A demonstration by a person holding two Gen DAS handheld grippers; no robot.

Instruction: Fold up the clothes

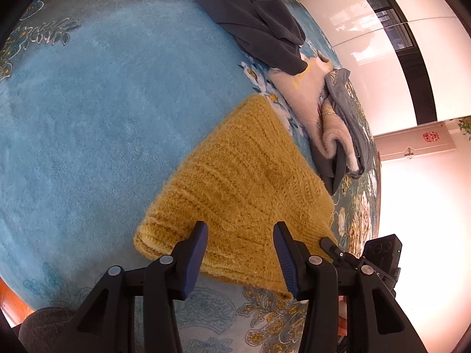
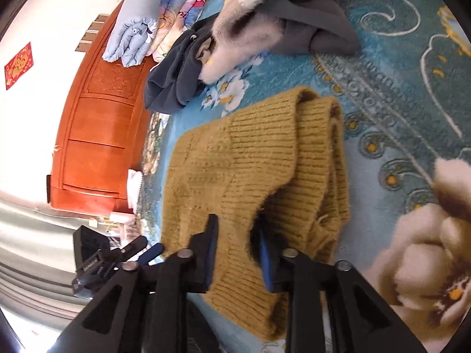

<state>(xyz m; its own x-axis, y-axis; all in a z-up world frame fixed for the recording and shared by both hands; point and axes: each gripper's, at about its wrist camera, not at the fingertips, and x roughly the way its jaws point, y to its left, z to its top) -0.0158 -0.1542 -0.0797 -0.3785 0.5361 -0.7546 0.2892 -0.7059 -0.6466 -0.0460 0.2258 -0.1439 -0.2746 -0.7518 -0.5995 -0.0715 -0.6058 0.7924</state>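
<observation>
I have the mustard knit sweater (image 1: 235,182) lying folded on the blue floral carpet (image 1: 88,103), near the carpet's edge where the pale glossy floor begins. My left tongs (image 1: 240,229) stand partly spread over the sweater's near ribbed hem, and nothing sits between the pads. My right tongs (image 2: 235,235) are clamped on a fold of the same sweater, the knit bunched up around the blue pads (image 2: 265,259). Along the carpet's edge beyond the sweater lies a pile of other clothes: a dark grey fleece garment (image 1: 253,14), a fuzzy pink one (image 1: 297,97) and a grey-blue piece (image 1: 350,108), touching one another. From the right wrist view I also see folded quilts (image 2: 153,20) against a red-brown wooden board (image 2: 97,135).
</observation>
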